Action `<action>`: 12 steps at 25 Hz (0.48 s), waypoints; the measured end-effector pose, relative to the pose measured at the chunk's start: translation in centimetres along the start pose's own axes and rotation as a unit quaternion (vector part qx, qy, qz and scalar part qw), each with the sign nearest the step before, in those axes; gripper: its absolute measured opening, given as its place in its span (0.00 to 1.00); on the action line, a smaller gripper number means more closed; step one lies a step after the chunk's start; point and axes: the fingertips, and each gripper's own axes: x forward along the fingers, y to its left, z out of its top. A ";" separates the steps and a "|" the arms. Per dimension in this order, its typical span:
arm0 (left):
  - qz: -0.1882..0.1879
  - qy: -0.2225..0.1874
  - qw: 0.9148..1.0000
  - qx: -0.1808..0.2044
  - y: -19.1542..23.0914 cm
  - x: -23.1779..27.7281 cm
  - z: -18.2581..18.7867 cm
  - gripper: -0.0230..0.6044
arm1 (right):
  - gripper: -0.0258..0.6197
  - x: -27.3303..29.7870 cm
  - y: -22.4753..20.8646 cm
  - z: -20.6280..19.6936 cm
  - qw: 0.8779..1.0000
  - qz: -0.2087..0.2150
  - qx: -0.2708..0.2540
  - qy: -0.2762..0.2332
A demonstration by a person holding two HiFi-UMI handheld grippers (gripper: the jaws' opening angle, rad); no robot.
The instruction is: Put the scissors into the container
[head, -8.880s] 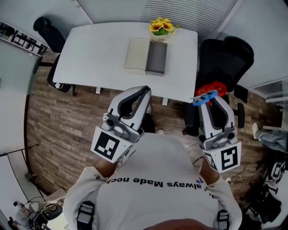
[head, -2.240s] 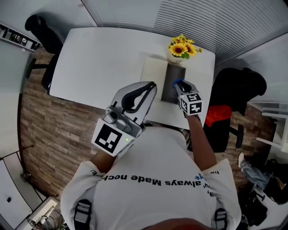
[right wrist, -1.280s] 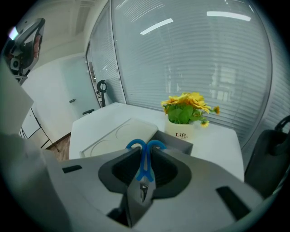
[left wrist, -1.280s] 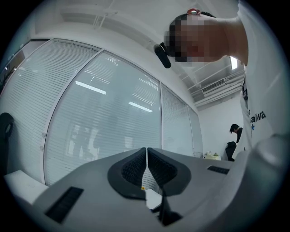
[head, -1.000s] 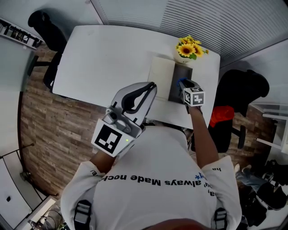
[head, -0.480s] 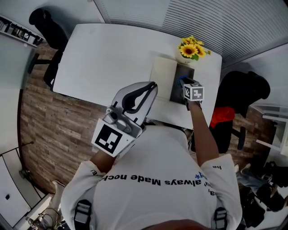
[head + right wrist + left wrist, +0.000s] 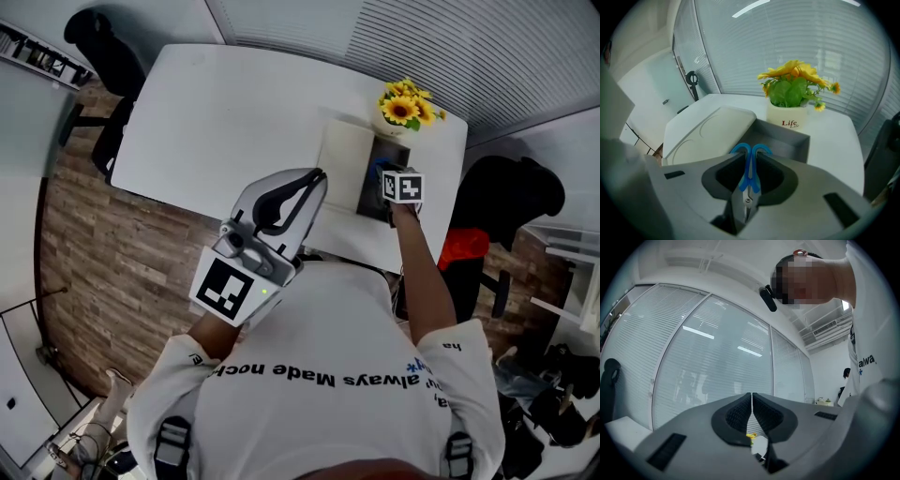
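We've got the right arm stretched out straight toward 12 o'clock, bare forearm reaching over the near edge of the white table [image 7: 234,112]. The right gripper [image 7: 380,171] hangs over the near end of the grey container [image 7: 395,153], marker cube facing up. In the right gripper view its jaws are pinching the scissors [image 7: 749,174] along the shank. The blue handle loops poke forward past the jaw tips and the metal blades point back toward the camera. The handles sit just above the container's open tray [image 7: 787,139], not resting in it.

At 9 o'clock of the container, touching it, lies a cream lid [image 7: 342,169]. At its 12 o'clock a pot of yellow flowers [image 7: 408,105] stands just beyond the far wall.

The left gripper [image 7: 317,178] is held up close to the chest, elbow tucked, nose aimed toward 1 o'clock. Its jaws are pressed together with nothing between them.
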 end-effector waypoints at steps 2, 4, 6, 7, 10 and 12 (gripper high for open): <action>0.003 -0.001 1.000 -0.001 0.3 0.1 0.0 0.08 | 0.17 0.4 -0.1 0.0 1.000 -0.001 0.000 0.008; 0.006 0.000 1.000 -0.001 0.6 0.1 0.0 0.08 | 0.18 0.7 -0.2 -0.2 1.000 -0.003 0.002 0.016; 0.010 0.002 1.000 -0.001 0.8 0.1 -0.1 0.08 | 0.17 1.1 -0.2 -0.3 1.000 -0.005 0.004 0.024; 0.011 0.003 1.000 -0.001 1.0 0.1 -0.1 0.08 | 0.17 1.3 -0.3 -0.4 1.000 -0.005 0.004 0.028; 0.015 0.004 1.000 -0.002 1.3 0.2 -0.2 0.08 | 0.17 1.7 -0.3 -0.3 0.999 -0.007 0.002 0.035; 0.016 0.005 1.000 -0.002 1.5 0.3 -0.3 0.08 | 0.17 1.9 -0.2 -0.2 0.999 -0.005 0.004 0.040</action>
